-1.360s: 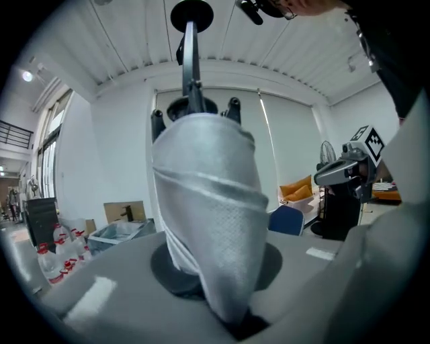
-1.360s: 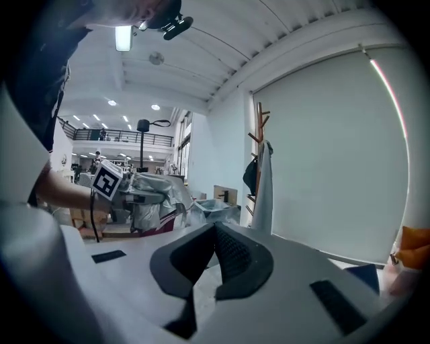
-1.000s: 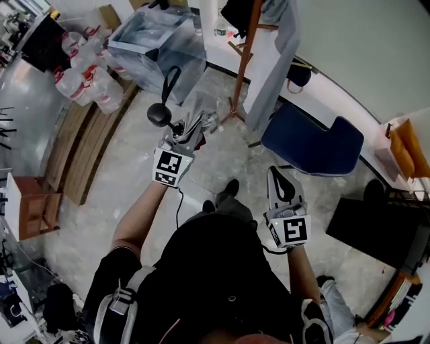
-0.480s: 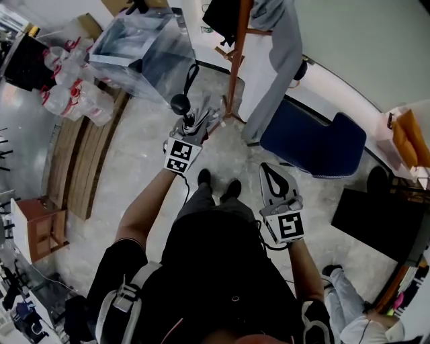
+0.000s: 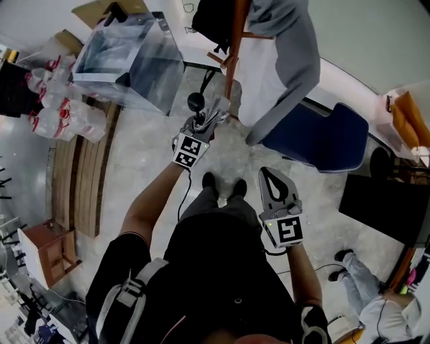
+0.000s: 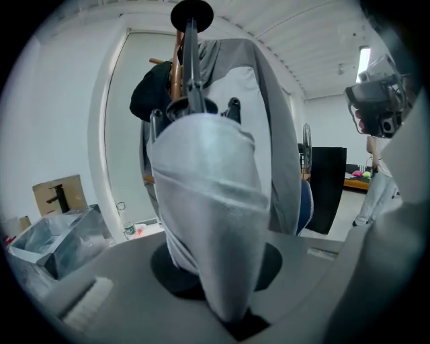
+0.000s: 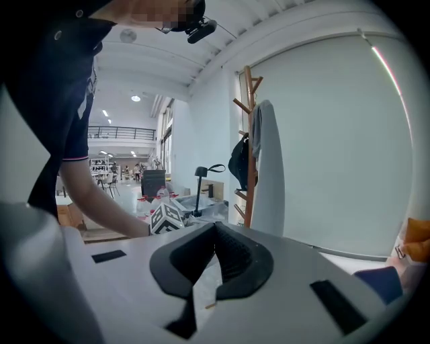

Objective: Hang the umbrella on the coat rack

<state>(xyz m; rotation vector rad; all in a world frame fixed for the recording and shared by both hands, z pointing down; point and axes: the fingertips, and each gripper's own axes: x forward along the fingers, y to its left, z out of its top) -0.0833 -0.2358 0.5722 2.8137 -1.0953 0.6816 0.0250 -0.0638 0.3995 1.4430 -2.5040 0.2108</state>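
My left gripper (image 5: 201,126) is shut on the folded grey umbrella (image 5: 216,111). The umbrella's black knob handle (image 5: 195,101) with its strap points toward the wooden coat rack (image 5: 233,47) and sits just short of the pole. In the left gripper view the umbrella (image 6: 208,215) fills the space between the jaws of the left gripper (image 6: 225,299), and its handle (image 6: 191,13) overlaps the rack (image 6: 176,74). A grey coat (image 5: 295,74) and a black garment (image 5: 211,20) hang on the rack. My right gripper (image 5: 272,183) is held lower, shut and empty; its jaws (image 7: 215,232) meet at the tips.
A blue chair (image 5: 316,141) stands right of the rack's base. A clear plastic box (image 5: 127,60), packs of water bottles (image 5: 54,101) and a wooden pallet (image 5: 84,181) lie to the left. A black panel (image 5: 386,208) and another person (image 5: 376,302) are at the right.
The left gripper has carried the umbrella forward to the coat rack, and the handle is now close to the pole. The right gripper has followed a little, still shut.
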